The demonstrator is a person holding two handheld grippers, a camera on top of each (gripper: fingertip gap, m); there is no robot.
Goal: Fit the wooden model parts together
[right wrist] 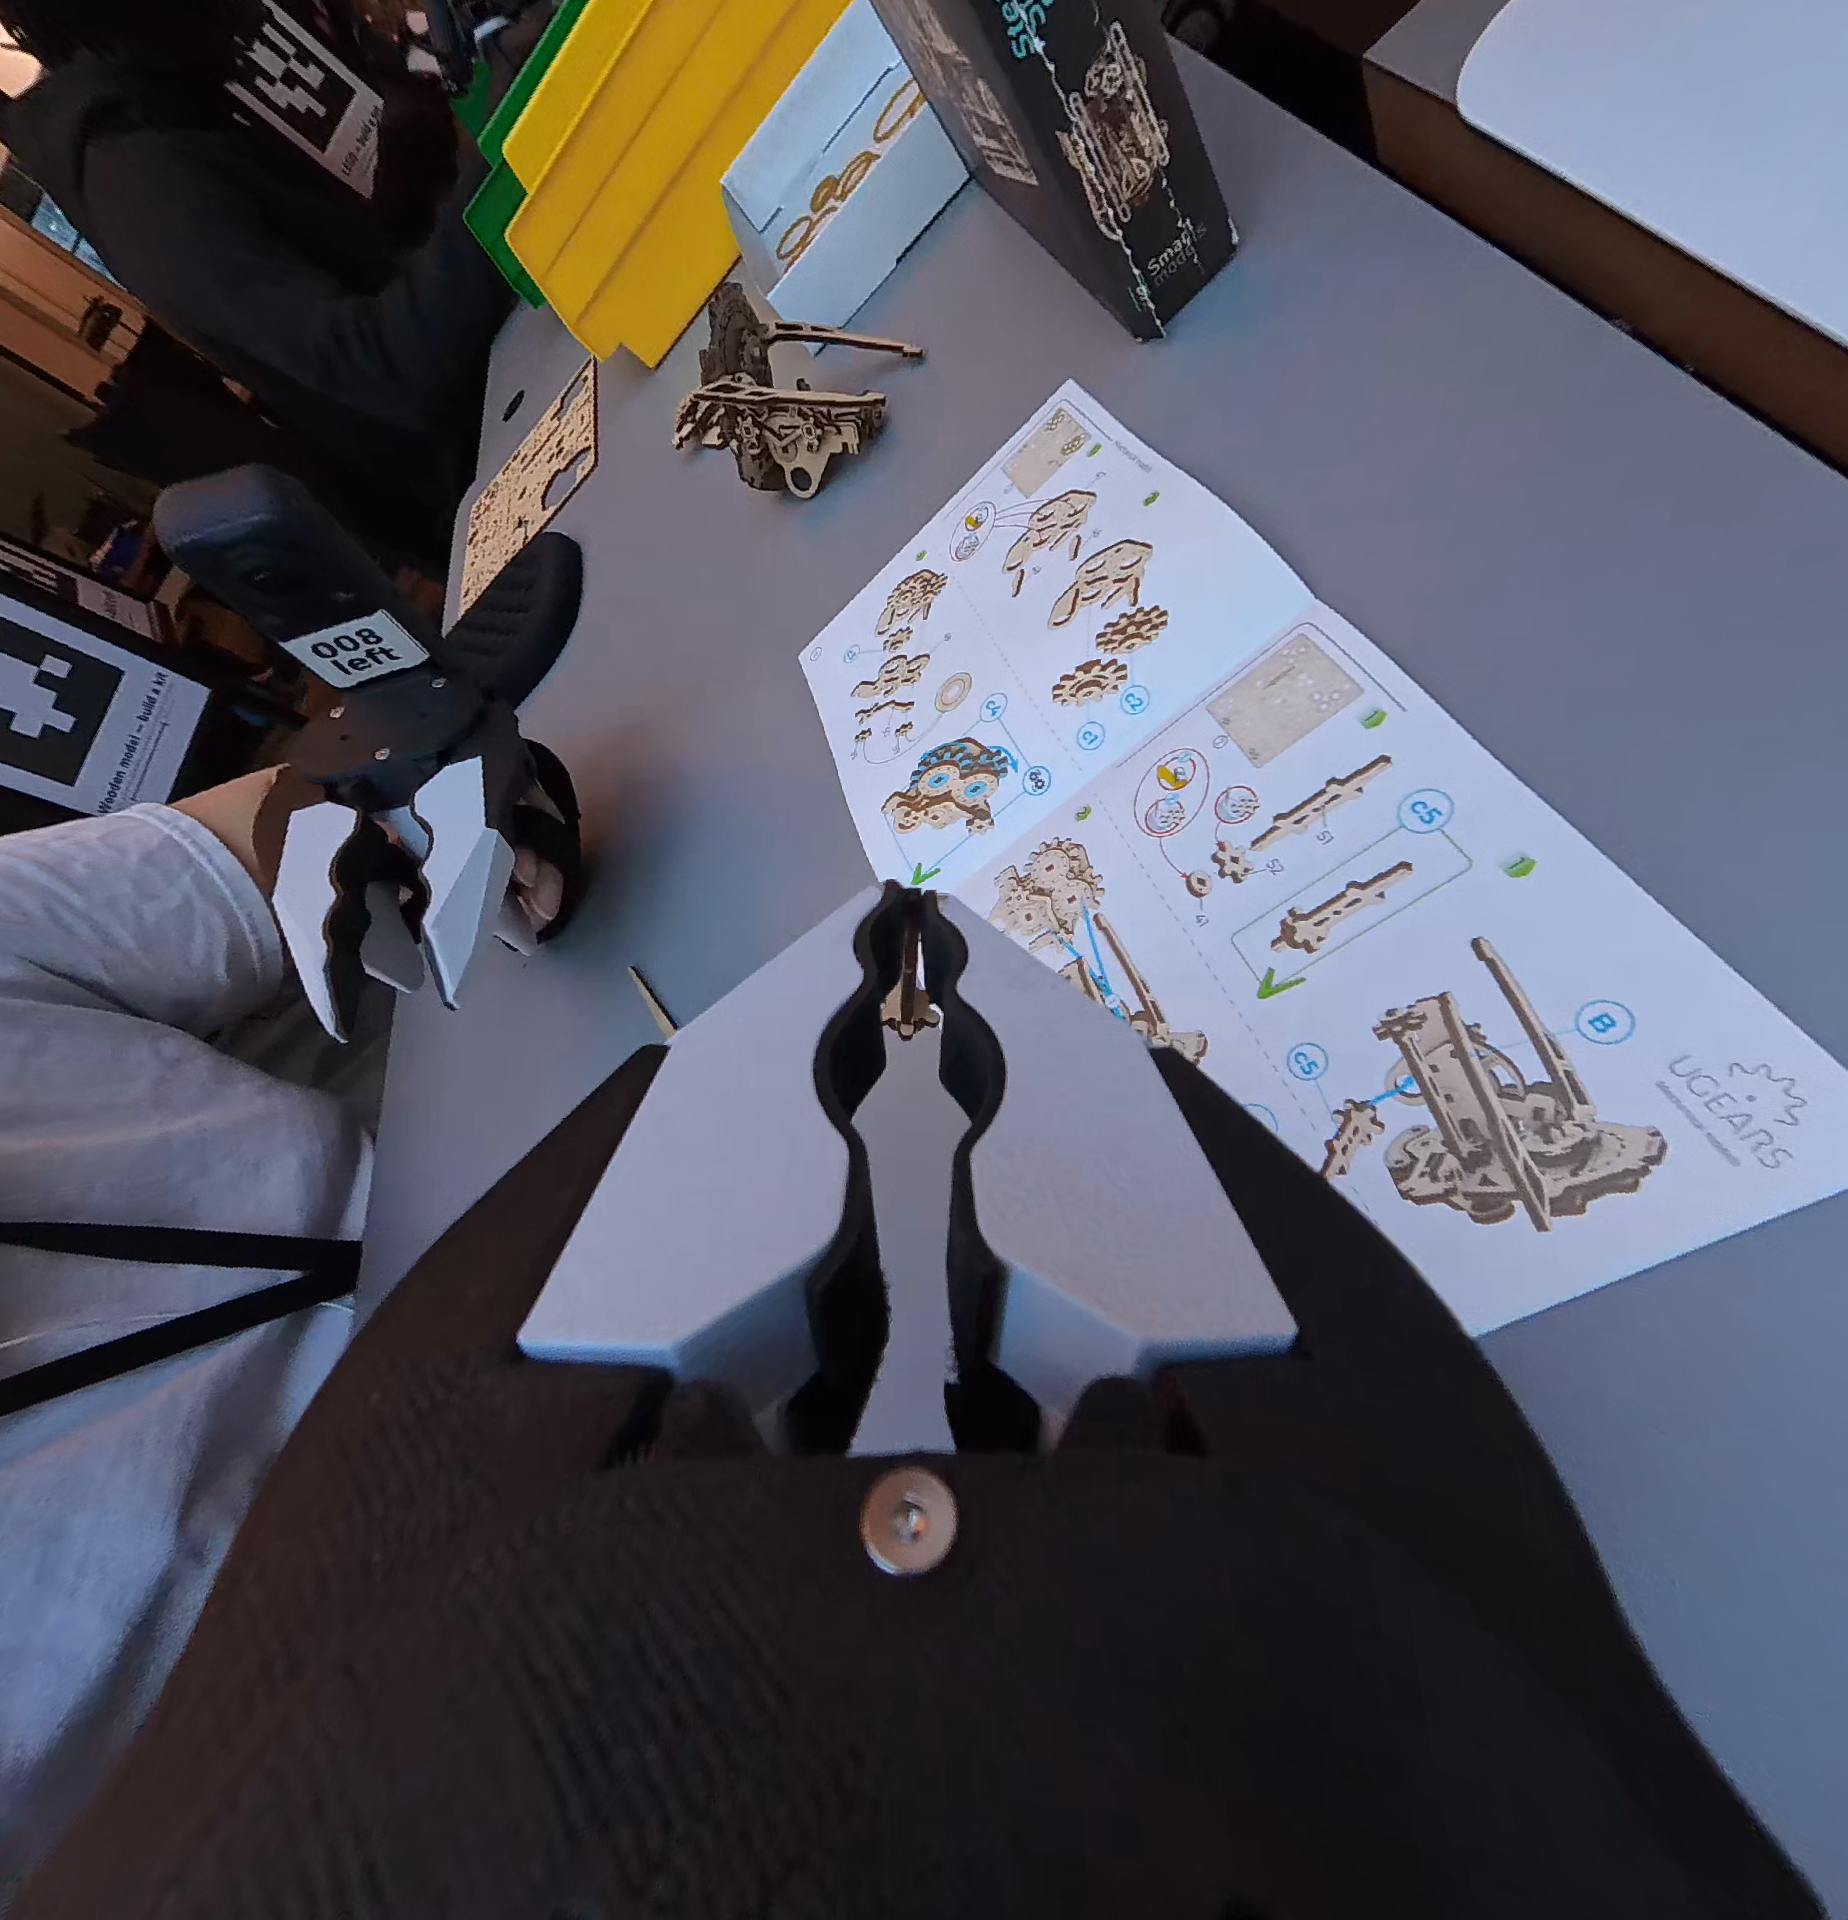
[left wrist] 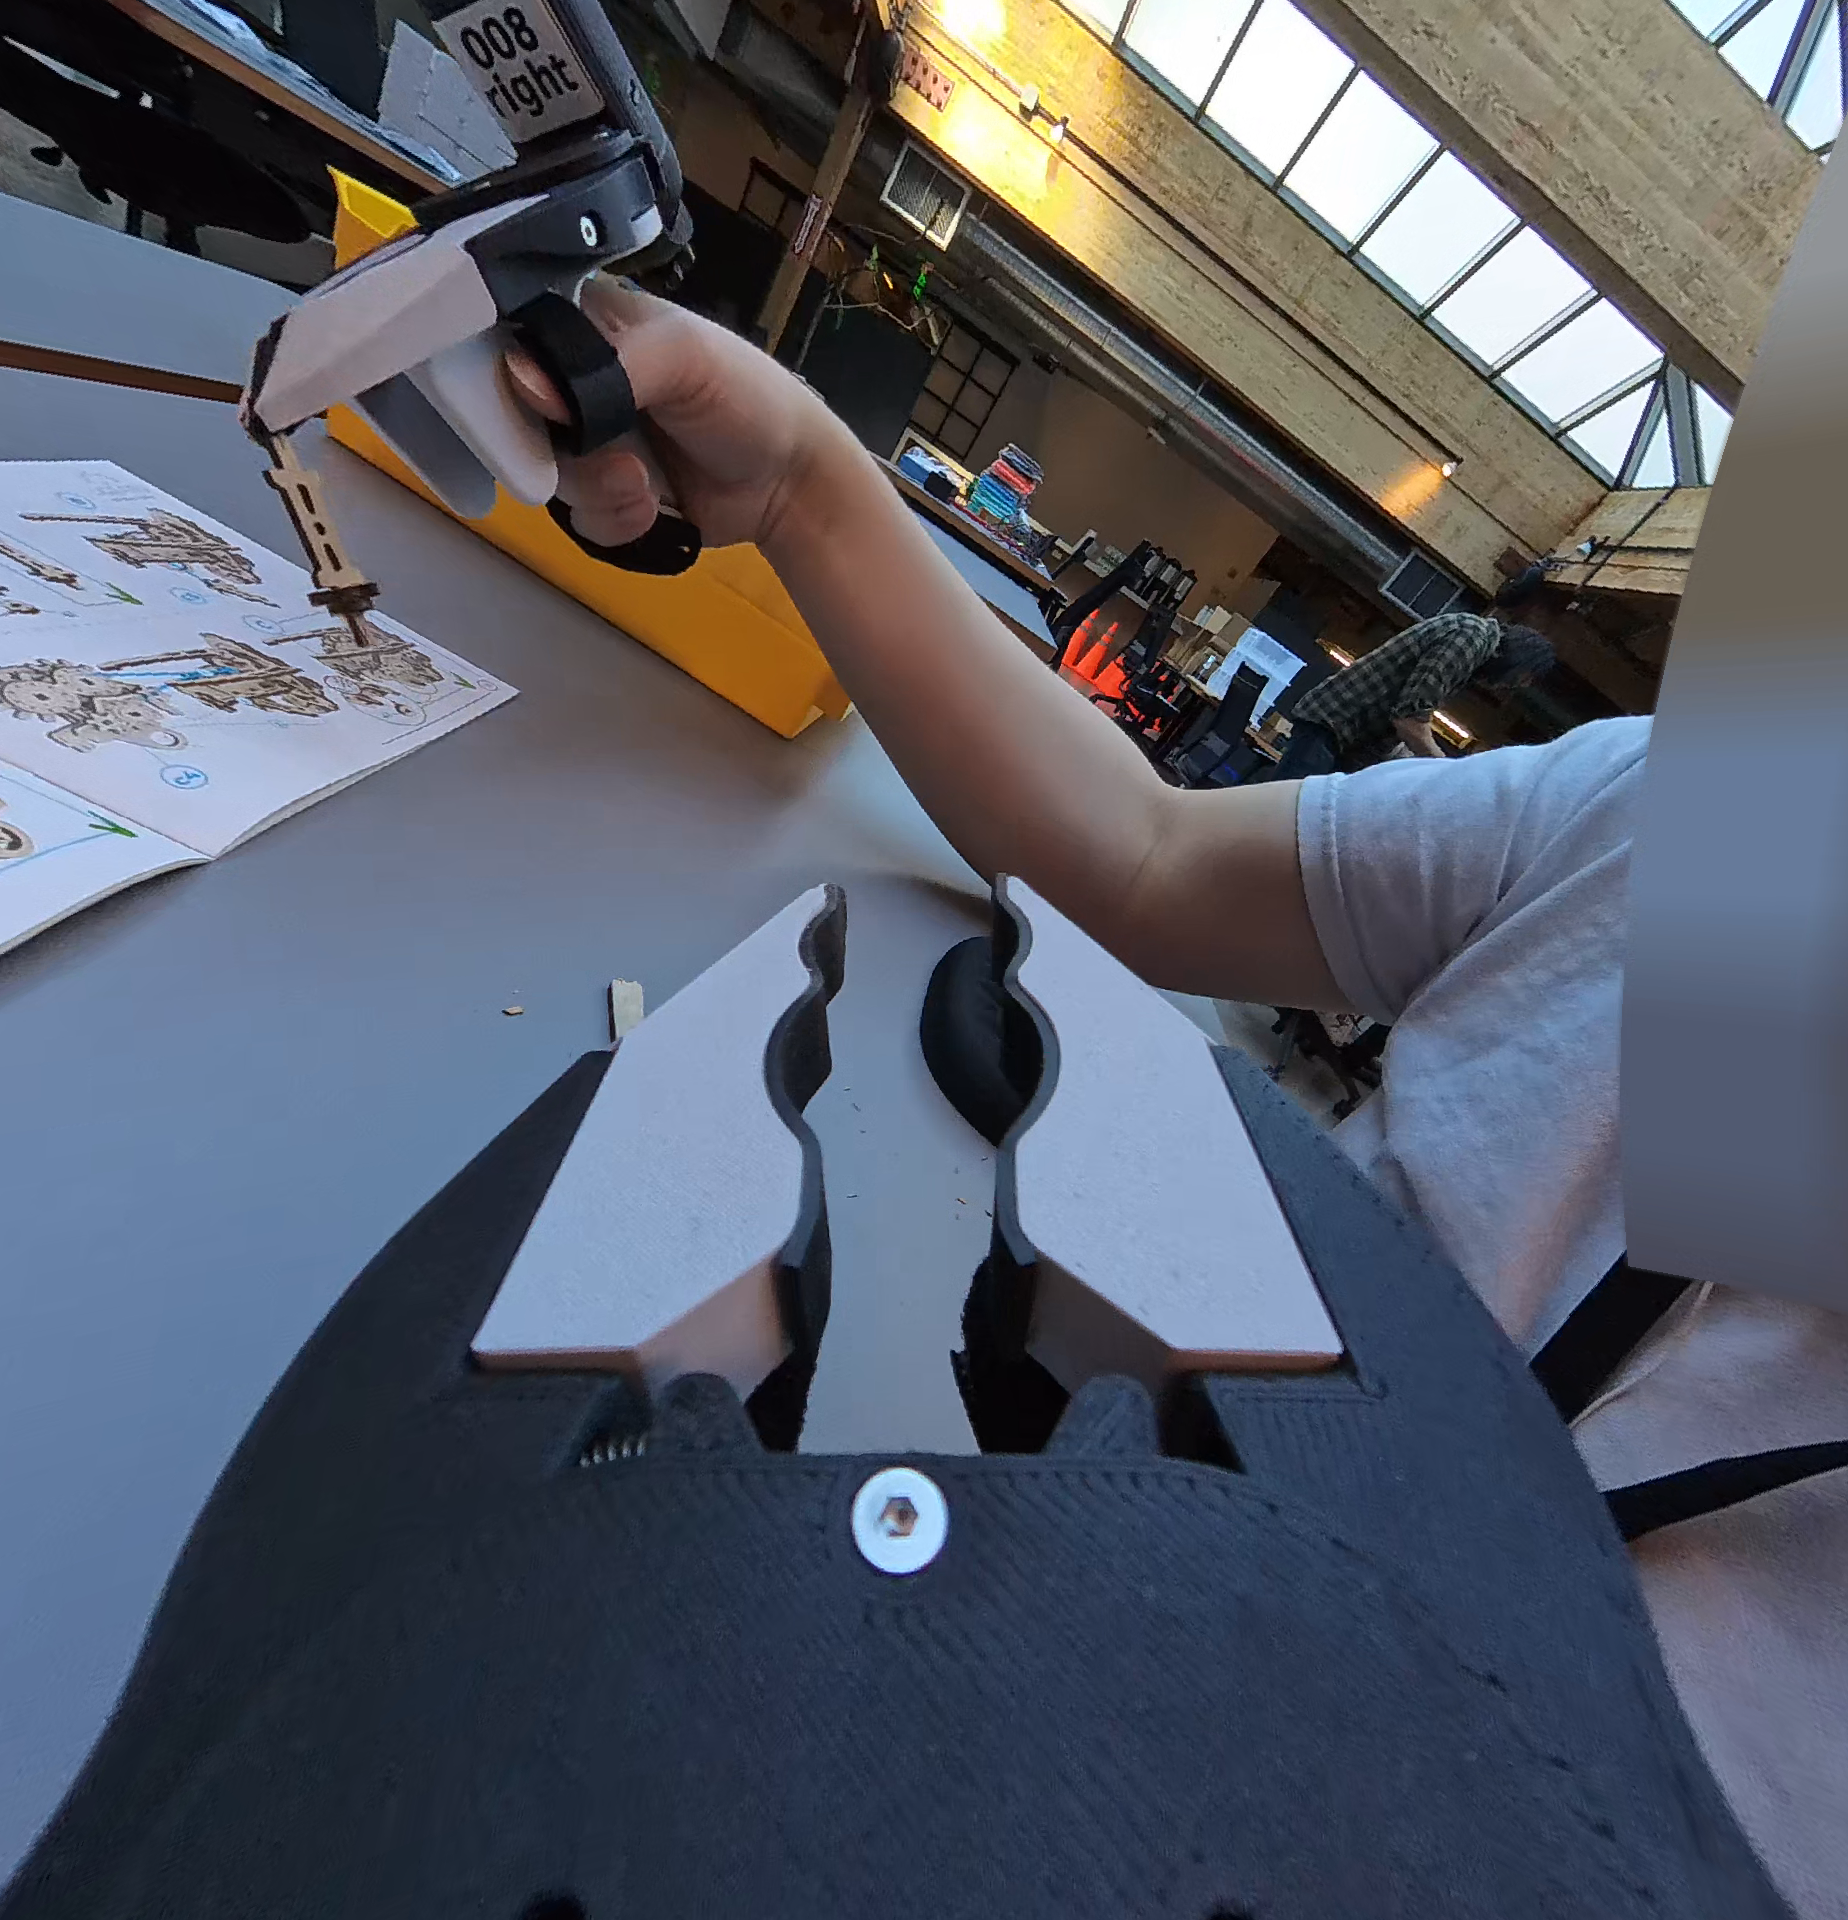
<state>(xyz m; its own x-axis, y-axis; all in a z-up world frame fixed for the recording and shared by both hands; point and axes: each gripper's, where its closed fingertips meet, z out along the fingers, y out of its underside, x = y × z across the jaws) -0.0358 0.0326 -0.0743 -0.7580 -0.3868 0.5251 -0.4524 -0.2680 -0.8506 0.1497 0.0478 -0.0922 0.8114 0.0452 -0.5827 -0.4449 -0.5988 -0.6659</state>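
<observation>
we are gripping a wooden axle piece in the right tongs above the instruction booklet

our right tongs [right wrist: 907, 914] are clamping the slotted wooden axle piece [left wrist: 317, 540] at its top end, so it is hanging tilted over the open instruction booklet [right wrist: 1315, 831] on the grey worktop [right wrist: 1419, 468]; our left tongs [left wrist: 915, 935] are hovering apart with nothing between them, near the worktop's edge. the partly built wooden model [right wrist: 774, 416] is sitting farther back, just beside the yellow bin [right wrist: 629, 177], and a small wooden offcut [left wrist: 626, 1006] is lying near the left tongs
</observation>
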